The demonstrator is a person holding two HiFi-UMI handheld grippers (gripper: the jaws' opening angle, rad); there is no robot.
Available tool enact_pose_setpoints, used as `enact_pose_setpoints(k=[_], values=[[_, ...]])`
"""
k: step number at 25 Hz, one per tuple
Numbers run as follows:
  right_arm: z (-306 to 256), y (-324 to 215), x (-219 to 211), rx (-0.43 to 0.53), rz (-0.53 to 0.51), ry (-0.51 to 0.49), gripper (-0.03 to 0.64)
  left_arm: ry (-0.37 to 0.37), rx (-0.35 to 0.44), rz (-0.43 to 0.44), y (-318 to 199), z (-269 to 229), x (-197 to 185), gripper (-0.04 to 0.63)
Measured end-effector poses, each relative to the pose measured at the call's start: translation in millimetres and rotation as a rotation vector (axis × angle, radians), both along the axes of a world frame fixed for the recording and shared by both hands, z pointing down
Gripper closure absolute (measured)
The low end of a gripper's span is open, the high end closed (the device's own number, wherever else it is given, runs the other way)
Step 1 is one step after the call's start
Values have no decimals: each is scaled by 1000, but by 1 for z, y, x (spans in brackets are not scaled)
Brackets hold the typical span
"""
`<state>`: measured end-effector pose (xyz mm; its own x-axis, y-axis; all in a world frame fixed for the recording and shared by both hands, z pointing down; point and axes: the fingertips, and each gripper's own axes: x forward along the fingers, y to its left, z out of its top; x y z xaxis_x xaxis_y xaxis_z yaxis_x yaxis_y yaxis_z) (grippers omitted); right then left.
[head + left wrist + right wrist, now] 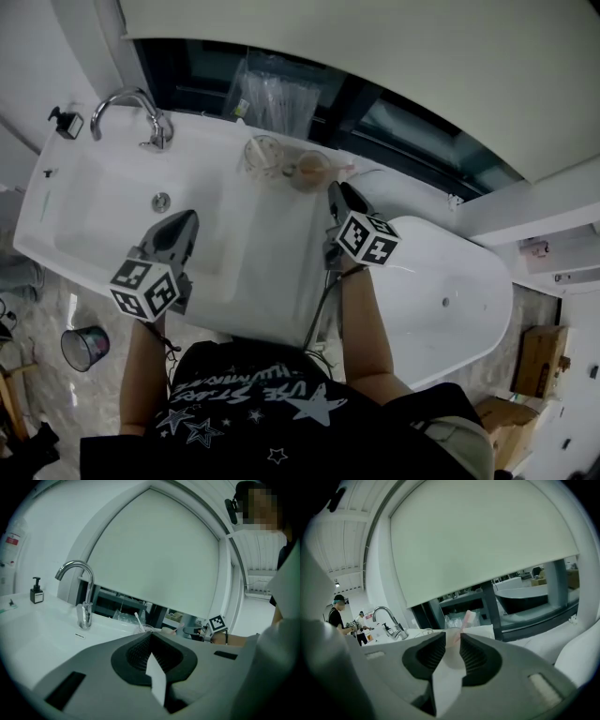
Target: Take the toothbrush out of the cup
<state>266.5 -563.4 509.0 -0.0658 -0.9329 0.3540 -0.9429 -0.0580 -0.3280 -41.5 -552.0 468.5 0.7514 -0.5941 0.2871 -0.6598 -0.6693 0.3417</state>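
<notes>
Head view: the left tool [183, 225] hangs over the sink [84, 206], and the right tool [339, 195] sits just beside the cup [312, 171] on the worktop [272, 246]. Only the left gripper view shows that tool's jaws pressed together, empty. Only the right gripper view shows that tool's jaws spread, the cup in their gap, and a pink toothbrush [467, 618] standing in the cup.

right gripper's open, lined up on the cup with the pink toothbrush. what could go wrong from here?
1. The toothbrush is thin and leans in the cup; the right gripper might close on the cup's rim instead.
2. Nothing braces the cup: the left gripper is shut over the basin, so a slanted pull could tip it.
3. A second clear cup stands close beside and could get knocked.
</notes>
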Motion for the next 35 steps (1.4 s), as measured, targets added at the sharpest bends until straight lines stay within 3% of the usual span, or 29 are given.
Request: enact_pose_setpoints(k=[6, 14, 18, 26, 35], values=[[16, -16, -1, -23, 12, 25, 522, -11, -1, 10, -15, 7, 9, 589], [28, -28, 2, -14, 27, 8, 522, -27, -18, 25, -24, 17, 18, 589], [27, -38, 11, 3, 62, -47, 520, -35, -27, 34, -29, 20, 23, 589], [32, -51, 15, -18, 85, -38, 523, -42, -41, 44, -32, 27, 29, 589], [22, -51, 11, 25, 67, -11, 575, -31, -40, 35, -29, 25, 25, 589]])
